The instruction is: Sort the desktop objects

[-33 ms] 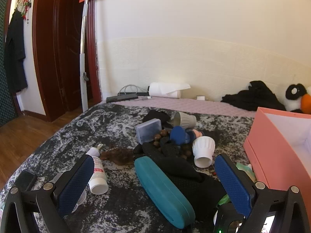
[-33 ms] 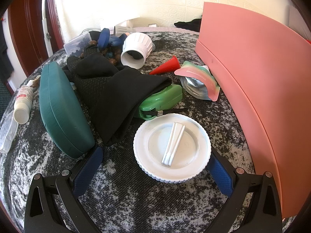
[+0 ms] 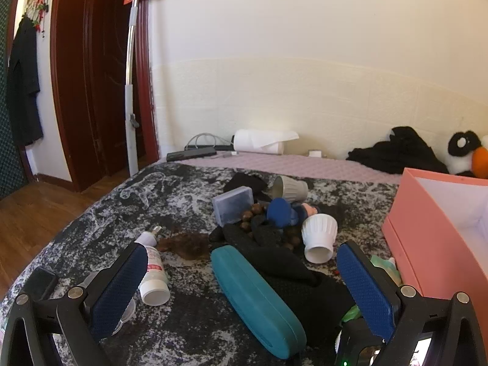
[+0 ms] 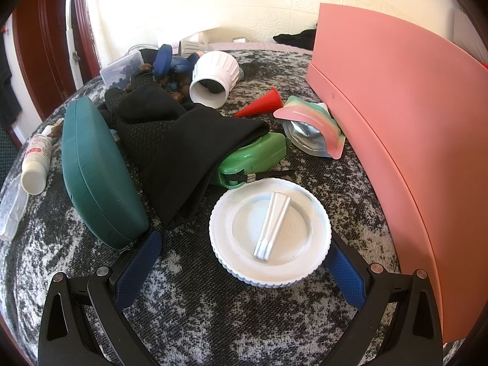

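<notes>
Pink box (image 4: 396, 140) fills the far side, right of the right gripper (image 4: 244, 268). Teal glasses case (image 3: 256, 299) lies btwn the left gripper (image 3: 244, 286) fingers, jaws wide apart, nothing held. Black cloth (image 4: 183, 140) is draped ahead-left of the right gripper, over a green tape measure (image 4: 259, 155). White lid (image 4: 270, 231) sits btwn the right gripper's spread fingers, right pad (image 4: 344, 274) at its rim, not clamped. White cup (image 4: 213, 79) lies tipped farther ahead.

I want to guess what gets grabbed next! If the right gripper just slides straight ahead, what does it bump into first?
Most likely the white round lid. It lies flat on the cloth right in front of the open right gripper, between its blue pads. The green case sits just behind it.
</notes>
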`<state>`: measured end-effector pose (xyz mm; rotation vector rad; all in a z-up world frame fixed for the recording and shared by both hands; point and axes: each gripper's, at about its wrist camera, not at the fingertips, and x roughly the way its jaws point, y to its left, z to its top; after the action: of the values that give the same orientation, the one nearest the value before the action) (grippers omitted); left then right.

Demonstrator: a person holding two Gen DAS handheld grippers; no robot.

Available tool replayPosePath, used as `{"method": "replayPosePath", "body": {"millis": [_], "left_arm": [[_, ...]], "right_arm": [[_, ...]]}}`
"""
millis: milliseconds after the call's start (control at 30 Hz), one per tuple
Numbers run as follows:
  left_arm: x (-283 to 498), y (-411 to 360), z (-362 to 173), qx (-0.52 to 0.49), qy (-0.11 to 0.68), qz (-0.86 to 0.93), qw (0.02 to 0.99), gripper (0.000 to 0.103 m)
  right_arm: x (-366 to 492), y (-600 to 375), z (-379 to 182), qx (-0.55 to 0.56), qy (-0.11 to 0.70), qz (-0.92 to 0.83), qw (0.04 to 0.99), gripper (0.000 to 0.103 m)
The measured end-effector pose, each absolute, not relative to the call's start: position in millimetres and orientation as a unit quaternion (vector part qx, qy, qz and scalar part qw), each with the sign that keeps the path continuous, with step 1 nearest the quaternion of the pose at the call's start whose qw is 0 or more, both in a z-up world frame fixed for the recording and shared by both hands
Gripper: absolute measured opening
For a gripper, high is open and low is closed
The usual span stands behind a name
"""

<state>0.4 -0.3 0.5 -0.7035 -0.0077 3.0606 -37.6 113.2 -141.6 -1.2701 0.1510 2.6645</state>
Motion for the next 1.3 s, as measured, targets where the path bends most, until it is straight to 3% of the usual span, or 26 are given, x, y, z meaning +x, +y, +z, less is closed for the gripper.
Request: {"method": "replayPosePath", "body": {"millis": [1300], "left_arm": [[21, 2, 16, -0.171, 0.014, 0.985, -0.008, 0.102]], "right_arm": [[-36, 113, -142, -0.428, 0.051, 0.898, 0.093, 0.103]]}}
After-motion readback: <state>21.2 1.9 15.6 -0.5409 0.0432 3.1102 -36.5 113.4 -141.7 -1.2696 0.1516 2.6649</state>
